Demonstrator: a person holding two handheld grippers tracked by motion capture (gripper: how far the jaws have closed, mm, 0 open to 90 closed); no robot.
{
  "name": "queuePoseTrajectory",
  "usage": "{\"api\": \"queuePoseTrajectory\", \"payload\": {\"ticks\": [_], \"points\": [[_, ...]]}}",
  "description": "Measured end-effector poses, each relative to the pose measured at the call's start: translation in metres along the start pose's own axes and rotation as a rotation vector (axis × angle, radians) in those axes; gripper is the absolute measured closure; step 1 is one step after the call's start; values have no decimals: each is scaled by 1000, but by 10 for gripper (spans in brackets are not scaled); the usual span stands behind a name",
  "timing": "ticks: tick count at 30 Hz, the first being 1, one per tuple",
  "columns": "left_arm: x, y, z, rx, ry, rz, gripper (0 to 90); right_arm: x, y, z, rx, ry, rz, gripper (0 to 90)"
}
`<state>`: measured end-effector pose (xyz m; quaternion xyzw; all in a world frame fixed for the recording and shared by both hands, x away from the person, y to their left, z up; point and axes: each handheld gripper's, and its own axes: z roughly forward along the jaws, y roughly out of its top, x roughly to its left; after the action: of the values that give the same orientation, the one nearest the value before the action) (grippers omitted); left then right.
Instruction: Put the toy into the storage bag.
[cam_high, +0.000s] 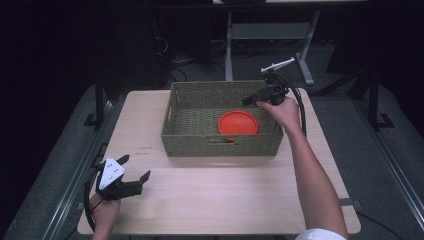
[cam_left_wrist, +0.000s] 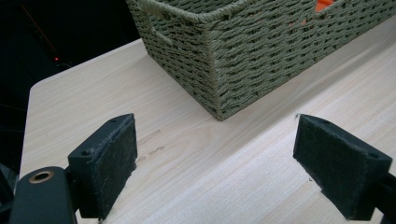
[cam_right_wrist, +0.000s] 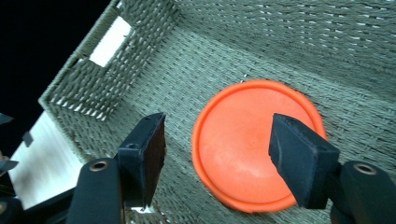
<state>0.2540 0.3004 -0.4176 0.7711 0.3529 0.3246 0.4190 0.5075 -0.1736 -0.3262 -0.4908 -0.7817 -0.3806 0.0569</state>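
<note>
Dark room, wooden table (cam_high: 225, 195) | basket (cam_high: 220, 142) mid-table, orange disc (cam_high: 238, 122) laid flat inside, beyond right gripper (cam_right_wrist: 217, 156) fingertips | right jaws wide, empty | left gripper (cam_high: 131, 175) wide, empty, near basket | placement judged done.

A pale wood-grain table (cam_high: 220, 200) with a smooth matt finish is seen. On it, a basket (cam_high: 220, 142) woven of rough olive cord is set. Inside the basket, a smooth orange plastic-looking disc (cam_right_wrist: 254, 144) is seen, slightly glossy.
</note>
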Motion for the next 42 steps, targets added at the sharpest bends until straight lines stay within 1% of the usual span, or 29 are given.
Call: {"api": "queuePoseTrajectory", "payload": {"ticks": [1, 4, 5, 8, 14, 18, 20, 23, 28, 29, 32, 33, 38, 39, 40, 41, 42], "points": [[0, 0, 0, 0, 0, 0, 130, 0, -1, -2, -1, 10, 3, 344], [0, 0, 0, -1, 1, 0, 130, 0, -3, -4, -3, 10, 4, 337], [0, 0, 0, 1, 1, 0, 130, -1, -5, -6, -9, 17, 4, 335], [-1, 0, 0, -6, -1, -7, 130, -1, -6, -8, -9, 19, 4, 327], [0, 0, 0, -3, 0, -4, 129, 0, -10, -12, -6, 32, -1, 314], [0, 0, 0, -1, 0, -1, 130, 3, -11, -15, -5, 35, -12, 310], [0, 0, 0, 0, 0, 0, 130, 5, -12, -16, -8, 44, -12, 308], [0, 0, 0, 0, 0, -1, 130, 9, -13, -18, 0, 47, -22, 304], [-1, 0, 0, -2, 0, -3, 130, 12, -15, -21, -8, 52, -39, 303], [-1, 0, 0, -6, -1, -5, 130, 13, -17, -22, -5, 61, -41, 302], [-1, 0, 1, -6, -1, -7, 130, 14, -19, -23, -3, 66, -42, 299], [-1, 0, 1, -5, -2, -6, 130, 14, -21, -24, -4, 72, -50, 296], [-2, 0, 1, -7, -1, -4, 130, 15, -26, -27, -3, 79, -55, 291], [-1, 0, 1, -7, -1, -5, 130, 16, -28, -28, 8, 79, -54, 281], [-1, 0, 1, -6, -1, -7, 130, 16, -28, -28, 8, 79, -54, 281], [-1, 0, 1, -5, -1, -7, 130, 16, -29, -28, 11, 81, -64, 280], [-1, 0, 0, -6, -1, -7, 130, 17, -30, -29, 10, 83, -59, 281]]}}
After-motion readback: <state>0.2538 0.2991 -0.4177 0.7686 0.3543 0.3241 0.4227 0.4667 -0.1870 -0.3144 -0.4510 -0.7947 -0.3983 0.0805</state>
